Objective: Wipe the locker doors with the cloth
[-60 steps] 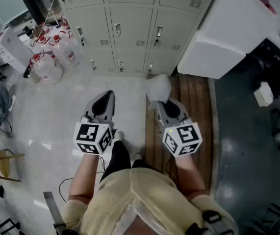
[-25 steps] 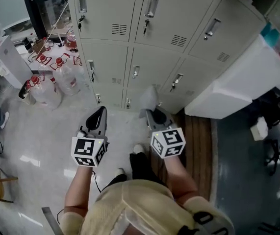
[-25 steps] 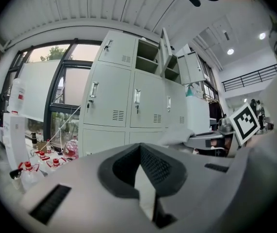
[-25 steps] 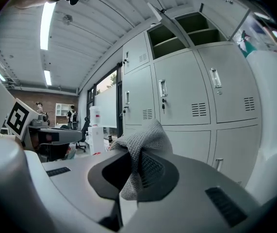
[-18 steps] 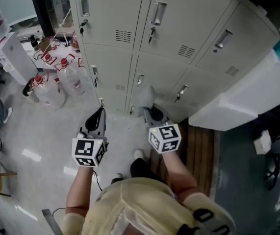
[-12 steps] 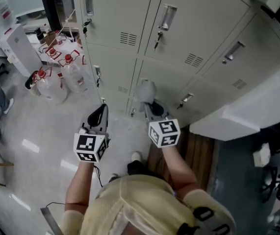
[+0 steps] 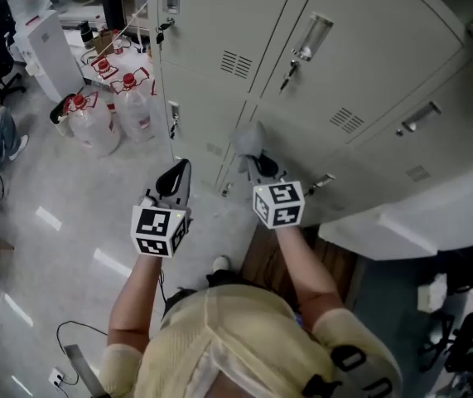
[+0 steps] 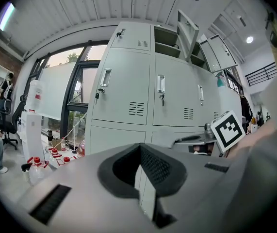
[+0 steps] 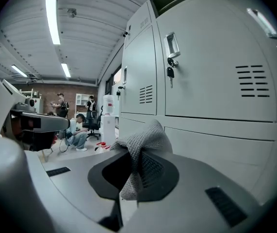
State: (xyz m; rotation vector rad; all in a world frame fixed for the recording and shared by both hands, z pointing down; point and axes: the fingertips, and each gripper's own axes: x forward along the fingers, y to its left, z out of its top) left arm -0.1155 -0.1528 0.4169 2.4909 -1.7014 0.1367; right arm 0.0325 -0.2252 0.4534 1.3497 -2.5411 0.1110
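— What do the jaws on the right have between them?
— The right gripper [image 9: 128, 181] has its jaws clamped on a grey knitted cloth [image 9: 140, 142], which bunches up above the tips.
— And the left?
— The left gripper [image 8: 141, 181] has its jaws pressed together with nothing between them.
— Where is the cloth, then?
— Raised close in front of a pale locker door [image 7: 302, 143], below the door with a key [image 7: 287, 78] in its lock. Whether the cloth touches the metal, I cannot tell.
— And the left gripper?
— Beside the right one, a little lower, apart from the doors and over the floor [image 7: 54, 214].
— Anything further out?
— Water jugs [image 7: 95, 127] with red caps stand on the floor at the left end of the lockers.
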